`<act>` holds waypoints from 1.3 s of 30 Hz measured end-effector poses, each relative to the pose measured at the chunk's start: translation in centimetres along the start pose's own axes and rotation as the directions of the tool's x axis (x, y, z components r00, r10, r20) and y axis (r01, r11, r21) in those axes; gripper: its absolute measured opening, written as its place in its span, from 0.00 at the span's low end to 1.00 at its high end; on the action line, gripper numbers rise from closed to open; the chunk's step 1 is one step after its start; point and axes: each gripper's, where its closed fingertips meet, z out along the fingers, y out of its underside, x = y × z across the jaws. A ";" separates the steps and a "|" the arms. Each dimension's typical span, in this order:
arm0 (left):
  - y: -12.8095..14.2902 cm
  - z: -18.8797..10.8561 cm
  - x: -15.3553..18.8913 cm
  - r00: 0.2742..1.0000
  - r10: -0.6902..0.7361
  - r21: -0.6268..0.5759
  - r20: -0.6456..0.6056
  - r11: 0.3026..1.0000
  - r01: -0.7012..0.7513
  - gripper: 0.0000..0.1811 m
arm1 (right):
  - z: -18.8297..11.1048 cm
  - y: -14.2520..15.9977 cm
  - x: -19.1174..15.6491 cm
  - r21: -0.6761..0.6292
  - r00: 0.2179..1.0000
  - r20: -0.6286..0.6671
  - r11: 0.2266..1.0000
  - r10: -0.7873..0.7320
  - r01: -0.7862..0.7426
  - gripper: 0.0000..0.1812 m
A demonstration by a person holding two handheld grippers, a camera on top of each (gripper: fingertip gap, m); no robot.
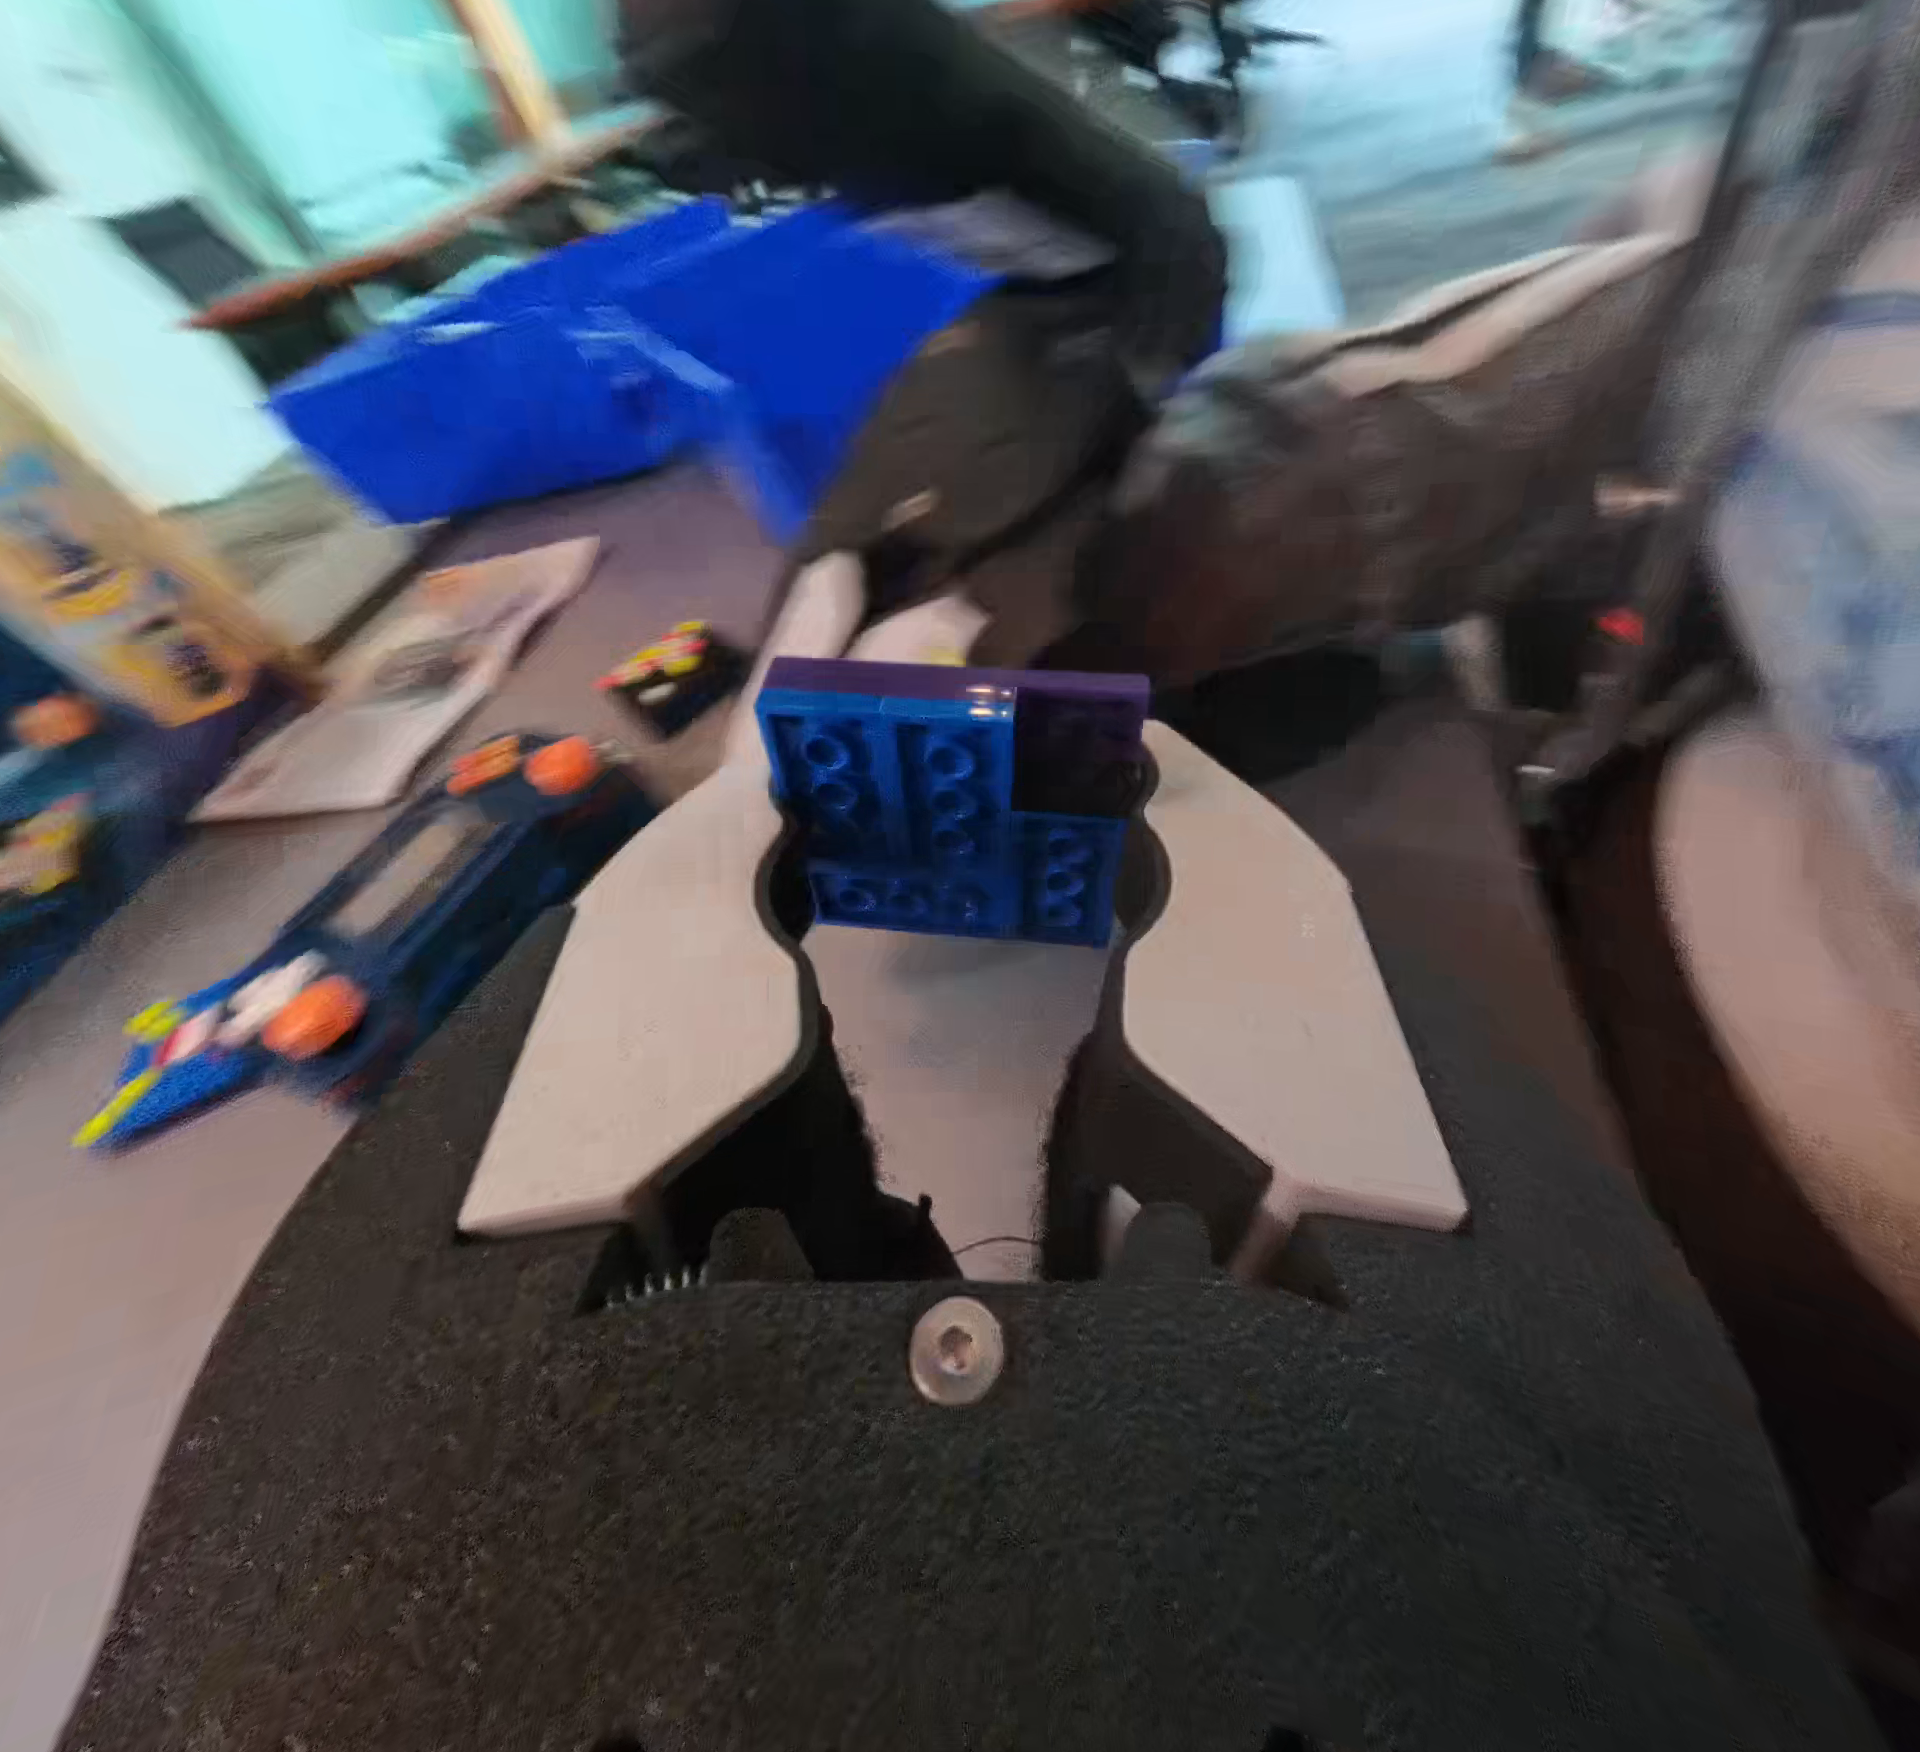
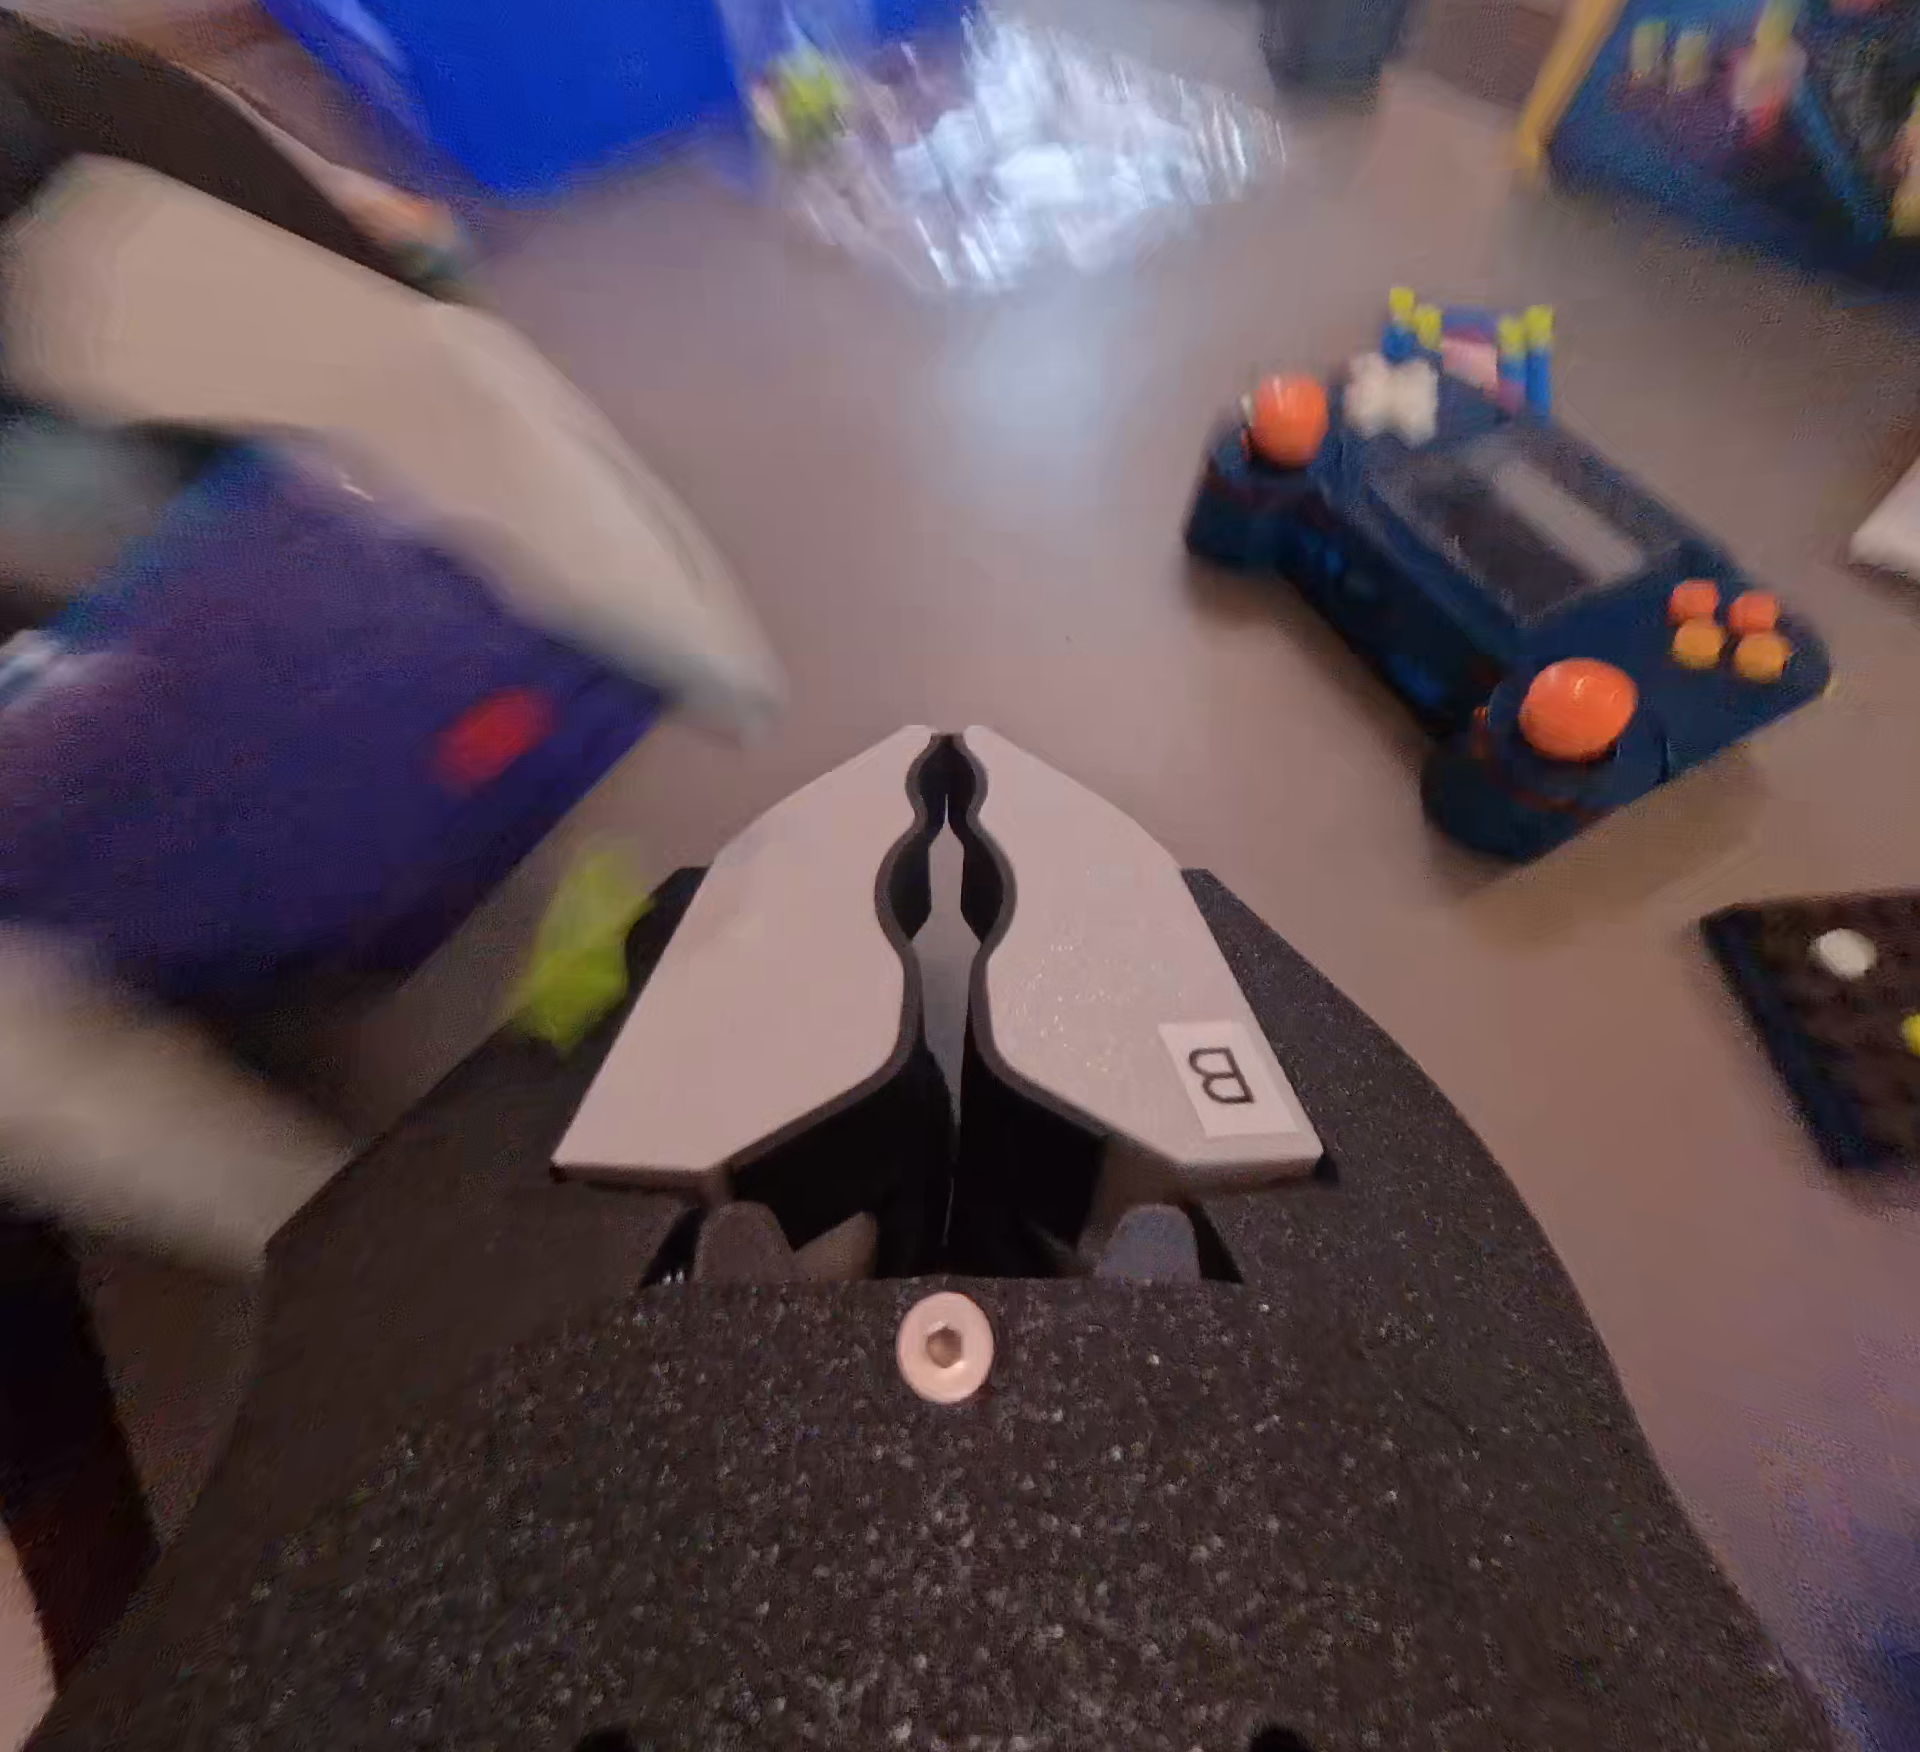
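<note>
A flat brick assembly [image 1: 951,809], blue plates laid over a purple plate, is clamped upright between the grey fingers of the left tongs [image 1: 956,829], which are parted only by its width; its blue studless underside is turned toward the camera, and it is carried clear of the grey counter [image 1: 135,1214]. At nine o'clock of the left tongs a dark blue brick-built game console [image 1: 384,923] with orange knobs is laid on the counter, and beyond it, at ten o'clock, an open booklet [image 1: 416,674]; a blue bin [image 1: 582,362] is seen at eleven o'clock, blurred. The right tongs [image 2: 948,752] are closed fingertip to fingertip with nothing between them; the console [image 2: 1496,590] is seen at two o'clock of them, well apart, and a crumpled clear plastic bag [image 2: 1018,164] at twelve o'clock.
</note>
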 end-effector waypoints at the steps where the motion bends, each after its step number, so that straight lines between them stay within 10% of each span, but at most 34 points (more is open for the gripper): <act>1: 0.5 0.4 0.3 0.999 0.040 -0.048 0.020 0.998 -0.039 0.32 | 0.3 -0.3 -0.6 -0.011 0.998 0.056 0.999 0.035 -0.034 0.00; 5: 1.1 -2.3 -3.7 0.983 -0.135 0.030 0.128 0.991 0.132 0.31 | -2.9 -3.2 -0.5 0.192 0.946 0.237 0.944 0.219 -0.267 0.00; 11: 3.6 -1.0 -6.1 0.946 -0.129 -0.140 0.298 0.974 0.177 0.32 | -1.5 -3.3 2.5 0.226 0.955 0.136 0.930 0.265 -0.290 0.00; 21: 1.6 -2.9 -7.5 0.917 -0.217 0.072 0.335 0.976 0.205 0.32 | -5.2 -6.8 1.9 0.446 0.831 0.507 0.756 0.228 -0.479 0.00; 29: 1.2 -3.4 -8.0 0.900 -0.220 0.117 0.377 0.975 0.189 0.32 | -8.5 -8.7 -2.0 0.564 0.902 0.428 0.798 -0.061 -0.214 0.11; 39: 0.7 -3.7 -7.8 0.896 -0.176 0.136 0.409 0.982 0.131 0.32 | -23.6 -13.3 -4.2 0.674 0.963 0.154 0.736 -0.220 0.060 0.11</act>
